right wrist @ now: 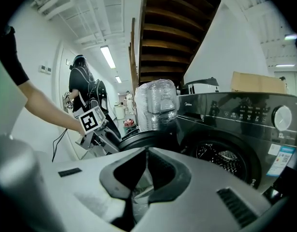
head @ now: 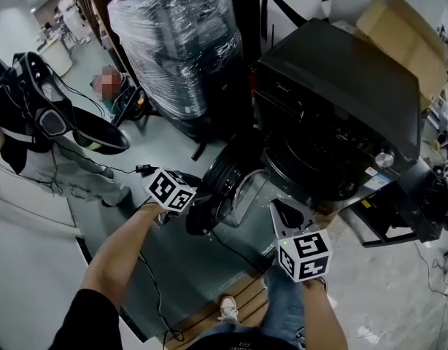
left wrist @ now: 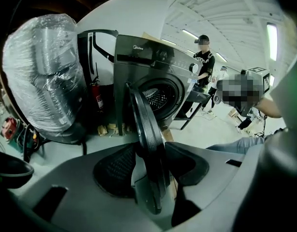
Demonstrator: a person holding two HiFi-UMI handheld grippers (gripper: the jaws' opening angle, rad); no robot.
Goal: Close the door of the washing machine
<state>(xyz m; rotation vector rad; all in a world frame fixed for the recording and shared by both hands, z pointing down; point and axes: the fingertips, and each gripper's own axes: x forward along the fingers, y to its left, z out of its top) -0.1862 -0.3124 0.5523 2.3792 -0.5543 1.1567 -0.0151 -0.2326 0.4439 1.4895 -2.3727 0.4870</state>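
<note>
The dark grey washing machine (head: 333, 86) stands at the right with its round door (head: 220, 188) swung open toward me. My left gripper (head: 196, 200) is at the door's outer edge. In the left gripper view the door's dark rim (left wrist: 146, 129) runs between the two pads, which lie against it on both sides. Behind it the drum opening (left wrist: 158, 98) shows. My right gripper (head: 286, 214) hovers in front of the machine below the opening, apart from the door. Its pads (right wrist: 158, 164) meet at the tips with nothing between them. The right gripper view also shows the door (right wrist: 143, 140) and the left gripper (right wrist: 97, 137).
A tall plastic-wrapped load (head: 176, 42) stands left of the machine and a cardboard box (head: 403, 31) behind it. A person (head: 34, 122) stands at the left, another person (left wrist: 202, 66) beyond the machine. A black frame (head: 399, 221) sits at the right, cables (head: 147, 268) cross the floor, and wooden slats (head: 235, 305) lie by my foot.
</note>
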